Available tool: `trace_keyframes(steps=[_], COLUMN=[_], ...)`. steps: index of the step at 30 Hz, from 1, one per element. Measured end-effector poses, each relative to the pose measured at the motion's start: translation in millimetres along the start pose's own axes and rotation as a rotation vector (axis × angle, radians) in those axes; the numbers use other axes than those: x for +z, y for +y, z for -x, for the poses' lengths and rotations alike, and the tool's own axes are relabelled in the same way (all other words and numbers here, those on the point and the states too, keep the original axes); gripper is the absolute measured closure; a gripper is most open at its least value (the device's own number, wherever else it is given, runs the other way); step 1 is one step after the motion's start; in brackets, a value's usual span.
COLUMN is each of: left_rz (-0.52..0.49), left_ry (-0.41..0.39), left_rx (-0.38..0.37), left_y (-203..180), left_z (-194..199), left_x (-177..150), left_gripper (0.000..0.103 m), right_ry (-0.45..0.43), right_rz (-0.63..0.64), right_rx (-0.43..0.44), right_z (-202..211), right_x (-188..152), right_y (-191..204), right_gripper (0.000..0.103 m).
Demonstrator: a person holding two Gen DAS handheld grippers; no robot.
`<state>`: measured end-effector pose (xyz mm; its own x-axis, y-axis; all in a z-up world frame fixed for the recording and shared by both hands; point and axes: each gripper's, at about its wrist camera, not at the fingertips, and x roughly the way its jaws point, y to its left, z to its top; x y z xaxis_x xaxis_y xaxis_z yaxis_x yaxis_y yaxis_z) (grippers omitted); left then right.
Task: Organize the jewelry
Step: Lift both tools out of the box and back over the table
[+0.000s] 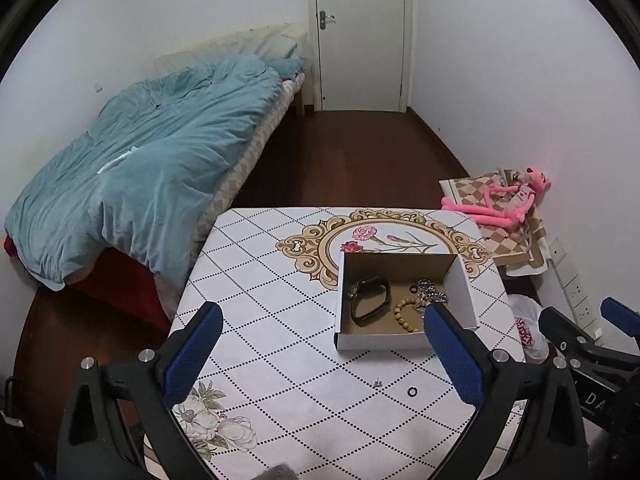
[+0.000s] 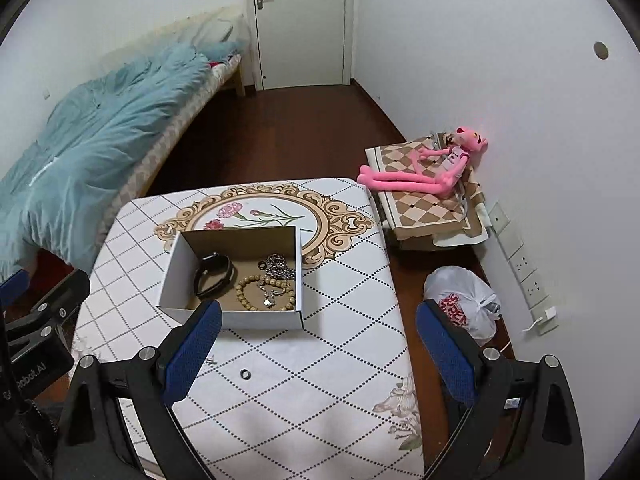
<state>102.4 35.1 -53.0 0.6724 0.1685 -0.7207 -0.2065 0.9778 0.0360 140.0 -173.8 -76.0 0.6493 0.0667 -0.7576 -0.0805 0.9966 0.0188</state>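
Observation:
A white cardboard box stands on the patterned table. Inside lie a black watch band, a wooden bead bracelet, a silver chain and a small black ring. A black ring and a small stud earring lie on the table in front of the box. My left gripper is open and empty above the table's near side. My right gripper is open and empty, over the table's right edge.
A bed with a blue duvet stands at the left. A pink plush toy lies on a checkered stand at the right. A white plastic bag sits on the floor by a wall power strip. A door is at the back.

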Motion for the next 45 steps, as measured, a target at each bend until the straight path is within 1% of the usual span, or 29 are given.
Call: trace_keyframes(steps=[3, 7, 11, 13, 18, 19, 21, 23, 26, 31, 33, 34, 35, 36, 38, 39, 41, 45], left_rz=[0.002, 0.003, -0.013, -0.023, -0.047, -0.050, -0.056, -0.054, -0.052, -0.049, -0.049, -0.050, -0.049, -0.047, -0.046, -0.046, -0.047, -0.055], left_ry=[0.003, 0.040, 0.096, 0.140, 0.286, 0.311, 0.360, 0.388, 0.413, 0.422, 0.424, 0.425, 0.425, 0.425, 0.429, 0.431, 0.431, 0.422], left_rx=[-0.007, -0.003, -0.002, 0.005, 0.032, 0.035, 0.045, 0.052, 0.061, 0.071, 0.071, 0.073, 0.073, 0.072, 0.070, 0.069, 0.065, 0.055], left_y=[0.0, 1.0, 0.5, 3.3, 11.9, 13.5, 17.6, 21.8, 28.6, 35.9, 37.9, 38.3, 39.2, 40.2, 42.7, 42.6, 42.1, 36.8], left_z=[2.6, -5.9, -26.1, -42.6, -90.4, -98.3, -113.7, -123.8, -131.6, -133.6, -133.6, -133.0, -133.6, -132.6, -135.1, -135.2, -135.0, -135.5], left_x=[-1.8, -8.3, -23.4, -36.1, -77.2, -84.2, -98.5, -107.9, -117.4, -123.9, -125.1, -126.3, -126.3, -127.7, -125.4, -125.2, -124.9, -122.9], left_gripper=[0.001, 0.001, 0.001, 0.001, 0.001, 0.001, 0.001, 0.001, 0.001, 0.001, 0.001, 0.001, 0.001, 0.001, 0.001, 0.001, 0.001, 0.001], right_ry=[-0.014, -0.004, 0.048, 0.086, 0.197, 0.209, 0.234, 0.250, 0.265, 0.272, 0.274, 0.277, 0.279, 0.267, 0.253, 0.247, 0.232, 0.221], right_rz=[-0.010, -0.022, -0.019, -0.012, 0.022, 0.026, 0.041, 0.050, 0.063, 0.086, 0.092, 0.094, 0.096, 0.106, 0.117, 0.121, 0.128, 0.118], right_rx=[0.004, 0.014, 0.027, 0.042, 0.074, 0.078, 0.086, 0.093, 0.108, 0.121, 0.124, 0.126, 0.128, 0.116, 0.114, 0.111, 0.109, 0.125], right_z=[7.1, 4.4, -15.2, -31.7, -84.8, -92.1, -110.2, -123.0, -136.2, -149.3, -153.9, -155.9, -156.7, -156.8, -156.5, -156.3, -156.1, -156.1], right_x=[-0.9, -5.2, -19.7, -31.4, -69.8, -75.2, -88.9, -98.1, -107.9, -113.9, -115.7, -116.3, -116.2, -117.1, -116.9, -116.4, -116.0, -114.4], right_y=[-1.2, -2.3, 0.0, 4.5, 24.3, 27.0, 36.4, 44.2, 54.0, 66.1, 70.2, 71.7, 73.6, 75.2, 77.4, 78.4, 78.6, 73.0], right_gripper=[0.004, 0.004, 0.004, 0.004, 0.004, 0.005, 0.010, 0.022, 0.027, 0.031, 0.035, 0.039, 0.046, 0.047, 0.060, 0.064, 0.090, 0.090])
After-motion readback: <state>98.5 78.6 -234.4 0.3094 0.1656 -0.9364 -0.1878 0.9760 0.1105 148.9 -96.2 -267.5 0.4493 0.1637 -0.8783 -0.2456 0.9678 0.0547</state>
